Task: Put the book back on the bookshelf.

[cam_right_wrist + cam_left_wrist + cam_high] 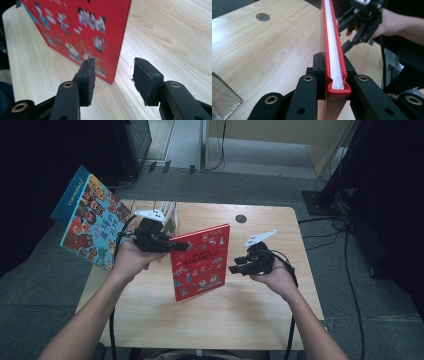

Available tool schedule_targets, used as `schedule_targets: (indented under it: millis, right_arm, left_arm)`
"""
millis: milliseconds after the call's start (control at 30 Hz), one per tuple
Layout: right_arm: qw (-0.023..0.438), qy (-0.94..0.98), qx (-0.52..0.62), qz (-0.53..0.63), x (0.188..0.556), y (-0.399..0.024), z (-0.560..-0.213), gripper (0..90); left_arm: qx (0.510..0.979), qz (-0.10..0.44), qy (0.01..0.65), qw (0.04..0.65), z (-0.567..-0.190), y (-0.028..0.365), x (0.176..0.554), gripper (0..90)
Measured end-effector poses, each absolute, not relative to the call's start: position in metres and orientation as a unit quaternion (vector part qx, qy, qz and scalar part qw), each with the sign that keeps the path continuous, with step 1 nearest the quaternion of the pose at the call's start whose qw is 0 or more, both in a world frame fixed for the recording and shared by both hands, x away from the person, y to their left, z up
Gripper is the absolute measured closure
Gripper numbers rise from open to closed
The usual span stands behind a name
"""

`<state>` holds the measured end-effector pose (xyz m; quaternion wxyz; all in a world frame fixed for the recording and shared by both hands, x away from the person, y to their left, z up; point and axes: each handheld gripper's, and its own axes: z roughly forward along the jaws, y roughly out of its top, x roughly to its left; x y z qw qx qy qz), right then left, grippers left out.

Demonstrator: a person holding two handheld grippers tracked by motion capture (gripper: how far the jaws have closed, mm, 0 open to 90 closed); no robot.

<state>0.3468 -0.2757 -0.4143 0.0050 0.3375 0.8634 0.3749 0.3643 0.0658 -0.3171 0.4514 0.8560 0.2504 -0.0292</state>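
Note:
A red picture book stands upright on its lower edge near the middle of the wooden table. My left gripper is shut on its upper left corner. In the left gripper view the black pads press on both covers, with the book's white page edge between them. My right gripper hovers open just right of the book. In the right gripper view the gripper's jaws stand apart and the book's lower corner lies just beyond the gap, touching neither pad.
A second book with a blue, cartoon-covered front tilts at the table's left edge. A clear plastic holder stands behind my left hand. A round cable hole sits at the far edge. Black cables trail over the floor at right.

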Motion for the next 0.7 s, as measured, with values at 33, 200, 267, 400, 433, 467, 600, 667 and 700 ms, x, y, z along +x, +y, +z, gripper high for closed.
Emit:
schedule_targets:
  millis: [33,200,267,400,433,467,600,667,700]
  right_arm:
    - [0.007,0.863,0.339,0.376,0.346,-0.276,-0.417,51.0]
    - [0.015,0.859,0.346,0.378,0.343,-0.277,-0.428,50.2]
    - [0.021,0.859,0.346,0.378,0.342,-0.277,-0.433,49.4]
    - [0.027,0.855,0.350,0.382,0.338,-0.279,-0.444,48.7]
    - [0.028,0.855,0.354,0.380,0.337,-0.279,-0.445,48.6]
    - [0.031,0.855,0.353,0.379,0.336,-0.280,-0.448,48.4]
    - [0.044,0.854,0.358,0.374,0.333,-0.281,-0.458,47.9]
    - [0.048,0.850,0.362,0.379,0.332,-0.282,-0.463,47.8]
    - [0.047,0.848,0.365,0.380,0.331,-0.282,-0.466,47.9]
  left_arm:
    - [0.857,-0.028,0.251,0.449,-0.315,0.066,0.364,80.7]
    - [0.857,-0.024,0.254,0.447,-0.309,0.069,0.366,80.7]
    - [0.858,-0.023,0.256,0.445,-0.307,0.070,0.366,80.7]
    - [0.857,-0.019,0.261,0.443,-0.303,0.072,0.367,80.6]
    - [0.860,-0.018,0.259,0.440,-0.301,0.073,0.367,80.6]
    - [0.858,-0.017,0.261,0.441,-0.300,0.074,0.367,80.6]
    - [0.858,-0.018,0.263,0.441,-0.295,0.077,0.368,80.6]
    - [0.857,-0.021,0.268,0.440,-0.294,0.079,0.369,80.6]
    - [0.857,-0.019,0.270,0.439,-0.293,0.080,0.369,80.7]
